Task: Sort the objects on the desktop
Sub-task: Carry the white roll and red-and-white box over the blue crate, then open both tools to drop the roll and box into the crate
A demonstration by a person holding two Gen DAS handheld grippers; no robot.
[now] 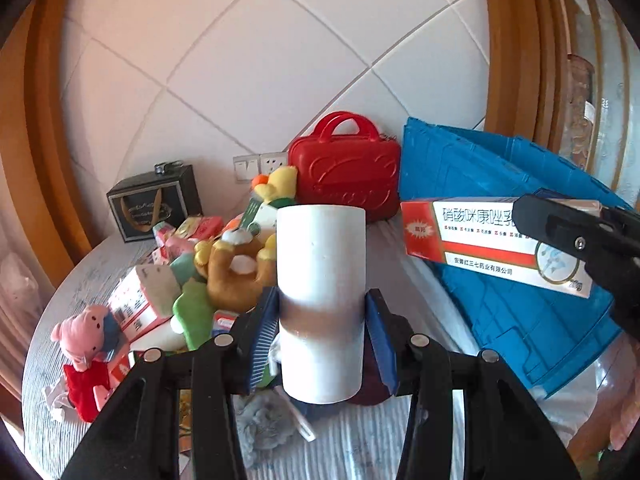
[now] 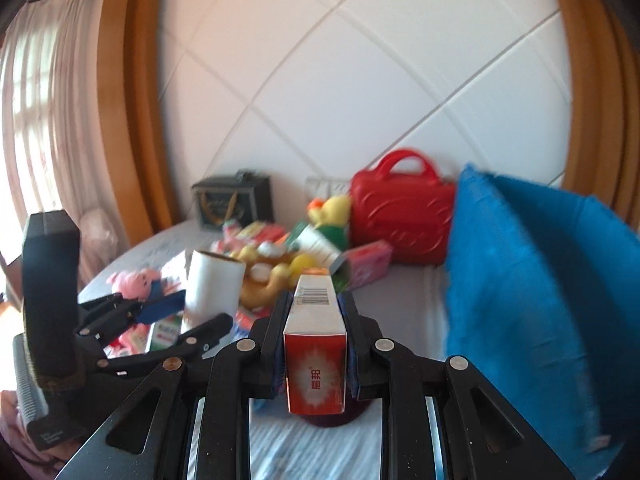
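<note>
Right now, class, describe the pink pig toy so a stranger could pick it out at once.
Start at the round table and go to the heap of boxes and plush toys on it. At the edge of that heap farthest from the blue crate lies the pink pig toy, the only pink plush, dressed in red.

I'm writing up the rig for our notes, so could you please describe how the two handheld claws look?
Both the left claw and right claw are black plastic linkages with round silver pivot pins and blue ribbed pads. From the right wrist view, the left claw carries a tall black block at its back.
</note>
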